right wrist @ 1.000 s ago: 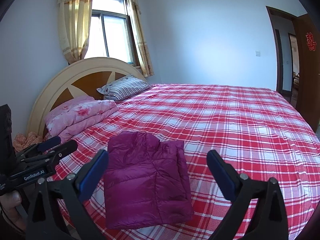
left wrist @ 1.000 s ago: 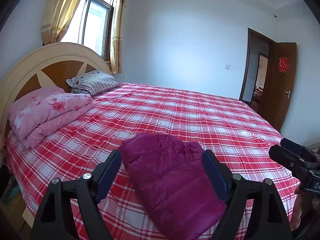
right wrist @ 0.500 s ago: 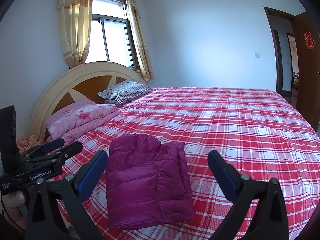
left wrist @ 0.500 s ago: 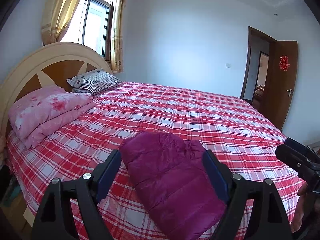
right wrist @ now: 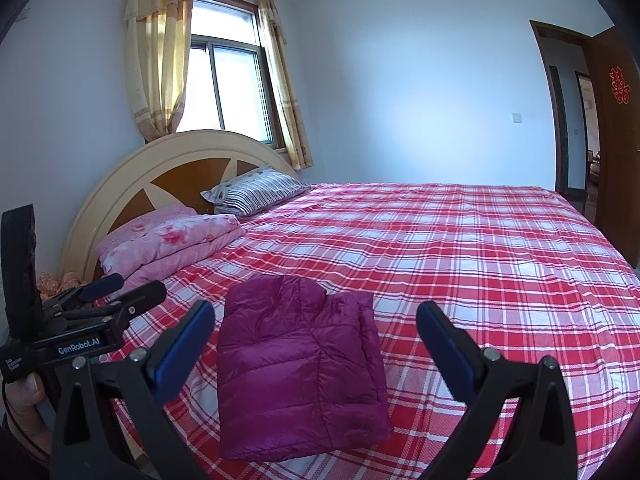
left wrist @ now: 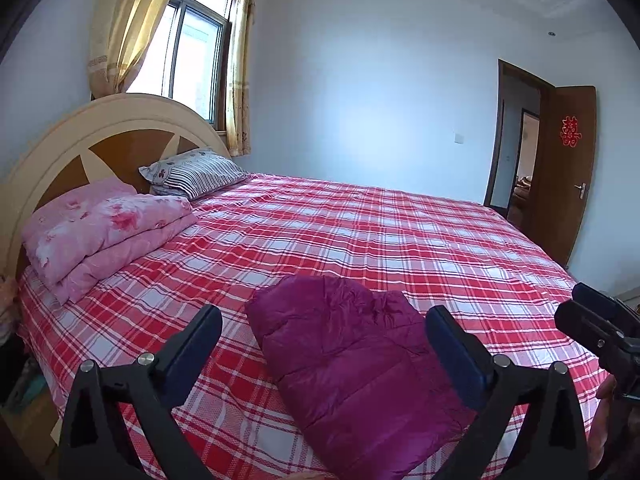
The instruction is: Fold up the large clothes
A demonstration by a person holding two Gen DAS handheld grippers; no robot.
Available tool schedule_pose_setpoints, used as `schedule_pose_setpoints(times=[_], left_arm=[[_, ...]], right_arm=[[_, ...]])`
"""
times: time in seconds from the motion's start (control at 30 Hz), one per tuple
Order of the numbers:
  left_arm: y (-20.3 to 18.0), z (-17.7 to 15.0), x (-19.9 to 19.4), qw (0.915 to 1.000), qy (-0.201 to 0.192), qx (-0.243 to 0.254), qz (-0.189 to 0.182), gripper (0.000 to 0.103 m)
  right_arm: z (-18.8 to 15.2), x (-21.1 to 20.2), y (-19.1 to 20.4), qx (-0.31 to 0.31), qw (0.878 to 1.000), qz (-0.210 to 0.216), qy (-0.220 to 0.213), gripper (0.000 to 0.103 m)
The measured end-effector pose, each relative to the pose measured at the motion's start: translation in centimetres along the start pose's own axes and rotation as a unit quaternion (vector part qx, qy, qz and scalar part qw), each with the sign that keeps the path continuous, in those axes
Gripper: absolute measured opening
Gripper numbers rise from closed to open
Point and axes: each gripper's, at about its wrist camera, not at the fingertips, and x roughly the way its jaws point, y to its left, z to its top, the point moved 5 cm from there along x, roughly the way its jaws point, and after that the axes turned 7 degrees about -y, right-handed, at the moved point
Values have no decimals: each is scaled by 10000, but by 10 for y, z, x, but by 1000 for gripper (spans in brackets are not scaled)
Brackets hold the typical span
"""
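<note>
Near the six o'clock edge of the bed (left wrist: 360, 232), the purple padded jacket (left wrist: 360, 364) lay folded into a compact rectangle on the red plaid sheet, hood end toward twelve o'clock. What had just changed was small: the left gripper (left wrist: 324, 354), already spread a second earlier, was opening wider, its jaws apart on either side of the jacket with nothing pressed between them. The right gripper (right wrist: 316, 344) was likewise released, both blue pads clear of the fabric. Neither hand had shifted noticeably, and the jacket kept its shape. That suggested the fold was finished and the garment let go. At ten o'clock the pink quilt (left wrist: 104, 228) sat untouched.
</note>
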Motion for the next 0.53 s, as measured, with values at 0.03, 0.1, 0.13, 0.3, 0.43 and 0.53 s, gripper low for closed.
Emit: schedule_pose_setpoints(times=[0.03, 0.1, 0.13, 0.3, 0.43, 0.53], left_arm=[[1, 0, 0, 10000, -8, 8, 20, 102], [1, 1, -1, 10000, -39, 25, 43, 102], [2, 1, -1, 10000, -66, 39, 63, 102], [3, 3, -4, 9998, -172, 43, 113, 102], [2, 2, -2, 9996, -175, 138, 171, 102], [2, 0, 1, 9997, -148, 103, 150, 102]], right_arm=[[0, 0, 0, -1, 10000, 5, 8, 103], [-1, 1, 0, 1, 10000, 13, 17, 103], [-1, 1, 0, 2, 10000, 16, 17, 103], [-2, 2, 2, -16, 10000, 34, 14, 103], [-4, 3, 4, -23, 10000, 38, 50, 103], [-7, 4, 5, -25, 9999, 42, 89, 103]])
